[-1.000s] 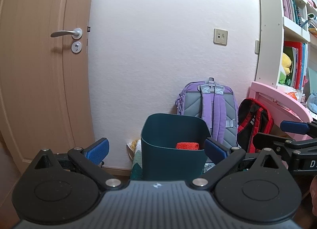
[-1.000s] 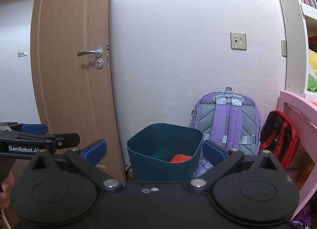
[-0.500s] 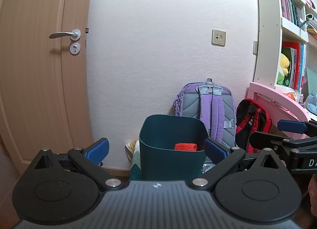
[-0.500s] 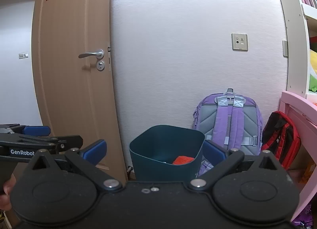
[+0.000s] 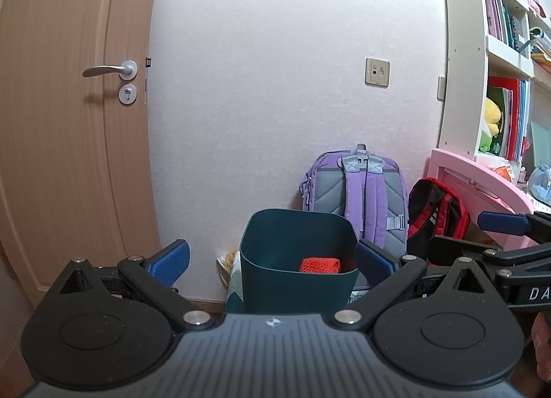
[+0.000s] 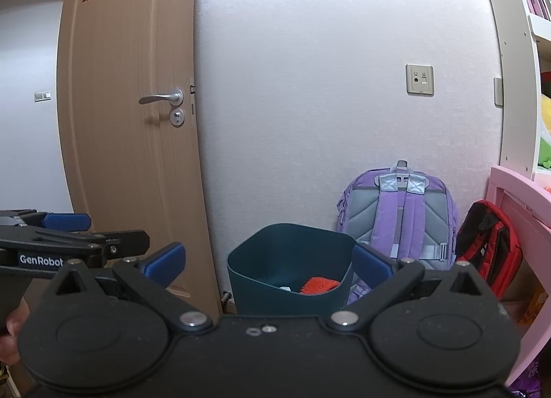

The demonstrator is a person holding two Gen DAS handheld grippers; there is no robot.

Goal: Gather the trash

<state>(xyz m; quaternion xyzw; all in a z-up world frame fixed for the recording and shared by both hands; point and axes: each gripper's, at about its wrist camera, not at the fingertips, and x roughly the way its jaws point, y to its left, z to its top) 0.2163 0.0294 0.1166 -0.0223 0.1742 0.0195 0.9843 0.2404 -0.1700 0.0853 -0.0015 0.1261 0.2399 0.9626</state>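
Against the wall stands 1 dark teal bin [image 5: 296, 260] holding 1 orange mesh scrap [image 5: 320, 264], with 2 backpacks behind. Left gripper [image 5: 272, 255] and right gripper [image 6: 268, 260] both spread their fingers wide, empty.

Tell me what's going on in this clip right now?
A person holds two grippers side by side, both facing a dark teal bin by the wall. The left gripper and right gripper are open and hold nothing. An orange-red mesh item already lies inside the bin. A purple backpack stands behind it.
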